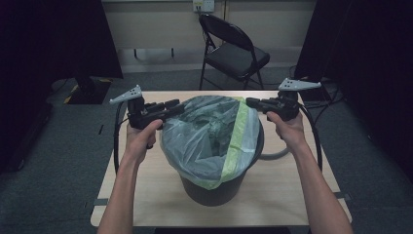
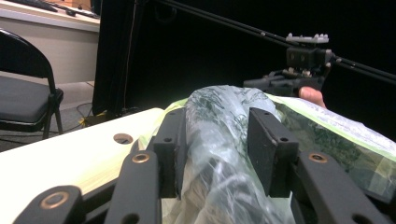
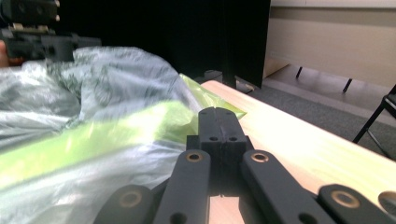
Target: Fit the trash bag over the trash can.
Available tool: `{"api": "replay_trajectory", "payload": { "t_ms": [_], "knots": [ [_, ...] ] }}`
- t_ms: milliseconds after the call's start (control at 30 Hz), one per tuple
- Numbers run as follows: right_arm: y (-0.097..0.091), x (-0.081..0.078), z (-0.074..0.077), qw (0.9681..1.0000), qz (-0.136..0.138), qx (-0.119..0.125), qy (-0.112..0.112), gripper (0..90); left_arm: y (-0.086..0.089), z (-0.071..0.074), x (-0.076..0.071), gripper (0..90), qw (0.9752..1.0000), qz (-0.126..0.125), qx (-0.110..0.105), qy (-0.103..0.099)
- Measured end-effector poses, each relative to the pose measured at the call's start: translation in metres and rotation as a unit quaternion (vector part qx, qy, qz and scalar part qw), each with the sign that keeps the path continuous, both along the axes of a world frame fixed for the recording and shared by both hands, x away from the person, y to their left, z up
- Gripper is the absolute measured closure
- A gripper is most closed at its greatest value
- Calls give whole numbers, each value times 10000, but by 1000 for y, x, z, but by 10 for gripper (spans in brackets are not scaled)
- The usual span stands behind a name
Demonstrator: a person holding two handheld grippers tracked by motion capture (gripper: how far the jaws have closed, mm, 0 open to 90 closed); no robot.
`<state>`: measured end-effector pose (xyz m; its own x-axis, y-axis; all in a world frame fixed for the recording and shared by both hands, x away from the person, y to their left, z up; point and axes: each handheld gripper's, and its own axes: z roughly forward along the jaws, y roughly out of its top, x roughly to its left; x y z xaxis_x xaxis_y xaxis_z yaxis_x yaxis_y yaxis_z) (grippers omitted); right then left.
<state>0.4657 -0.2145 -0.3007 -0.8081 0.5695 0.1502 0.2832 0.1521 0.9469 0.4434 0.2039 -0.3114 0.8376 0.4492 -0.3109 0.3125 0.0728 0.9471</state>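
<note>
High view, left to right. Dark carpeted floor (image 1: pixel 53 161) at far left, black curtain (image 1: pixel 48 39) behind. Wooden table (image 1: pixel 146 195) at centre, pale top, forearms entering from the bottom edge.

Left hand (image 1: pixel 141 139) around the left gripper (image 1: pixel 178 108), grey three-cornered plate on top, cable looping down beside the wrist. Jaws pointing right, at the left rim of the bag. Left gripper view: jaws partly apart with a bunched fold of the plastic bag (image 2: pixel 219 140) between them; plastic against the inner face of the left-hand jaw, a sliver of gap possibly at the other (pads pressing on both sides or not: cannot tell).

Black bin (image 1: pixel 214 187) standing upright mid-table, slightly nearer the far edge than the person's side. Translucent grey-green plastic bag (image 1: pixel 209 136) lining it, mouth draped over the rim, crumpled inside. Pale green band (image 1: pixel 236 141) of the bag running from far rim to near rim on the right half.

Right hand (image 1: pixel 287 129) holding the right gripper (image 1: pixel 249 102), jaws pointing left at the far right rim of the bag. Right gripper view: jaws fully closed, tips together, sitting just beside the green edge of the bag (image 3: pixel 116 126) over bare table (image 3: pixel 299 140) (nothing seen between them).

Folding chair (image 1: pixel 234 51) beyond the table, near the back wall.
</note>
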Motion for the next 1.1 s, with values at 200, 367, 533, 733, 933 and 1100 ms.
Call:
{"api": "replay_trajectory", "payload": {
  "t_ms": [200, 367, 533, 733, 933, 1100],
  "knots": [
    [5, 1, -21, 9998, 72, 36, 177, 900, -1, 6, 10, 570, 10000, 45, -5, 49],
    [11, 5, -32, 9996, 109, -44, 269, 900, -7, 4, 21, 597, 9998, -19, 82, 165],
    [8, 5, -24, 9997, -132, -156, 98, 771, -5, 5, 17, 795, 9999, -31, 95, -48],
    [5, 0, -7, 9994, -283, -109, -161, 682, 7, 6, 12, 900, 9996, 134, 225, -83],
    [1, -4, 11, 9972, -614, -56, -428, 613, 21, -5, -1, 900, 9998, 81, 199, -55],
    [1, -11, 22, 9975, -453, 62, -532, 571, 30, -6, -16, 900, 9997, 49, 218, -102]
  ]
}}
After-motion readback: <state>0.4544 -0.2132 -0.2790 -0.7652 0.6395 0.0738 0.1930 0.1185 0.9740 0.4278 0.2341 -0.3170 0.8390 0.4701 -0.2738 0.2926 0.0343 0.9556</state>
